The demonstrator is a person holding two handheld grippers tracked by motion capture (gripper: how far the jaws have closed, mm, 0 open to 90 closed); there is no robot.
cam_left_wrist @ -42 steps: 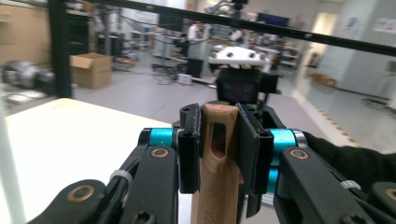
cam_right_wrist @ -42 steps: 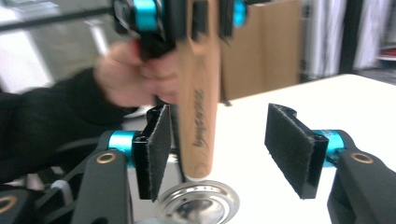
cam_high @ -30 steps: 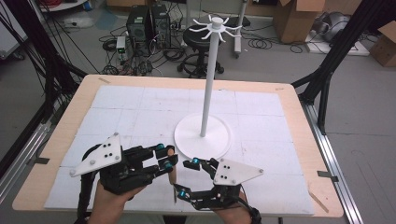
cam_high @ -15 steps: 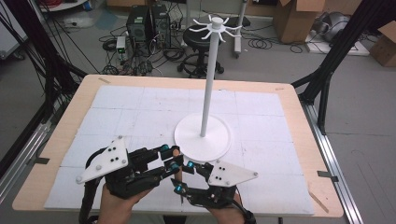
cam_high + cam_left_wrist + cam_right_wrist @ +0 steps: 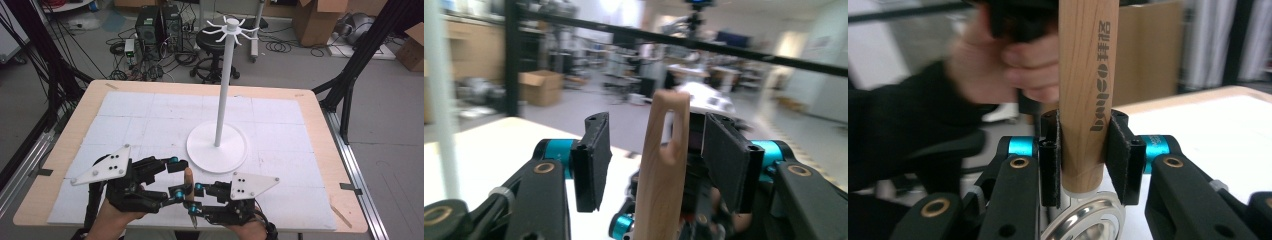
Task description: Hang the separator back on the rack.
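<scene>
A light wooden handle [image 5: 1088, 75] with printed lettering stands upright in my right gripper [image 5: 1083, 157], which is shut on its lower part. A round metal piece [image 5: 1088, 222] shows just below the handle's end. In the high view the handle [image 5: 188, 177] sticks up near the table's front edge, between the two grippers. My left gripper [image 5: 654, 160] is open around the handle's upper end [image 5: 663, 165], which has a slot hole; a gap shows on both sides. In the high view my left gripper [image 5: 177, 178] sits just left of my right gripper [image 5: 195, 196].
A white stand [image 5: 216, 147] with a round base, a tall pole and a crown of hooks [image 5: 231, 27] rises at the table's middle. White mats cover the wooden table [image 5: 325, 150]. Black frame posts, boxes and cables surround it.
Both hands have drawn together at the front edge. The left gripper has moved right until its open jaws sit around the upper end of the handle held by the right gripper.
</scene>
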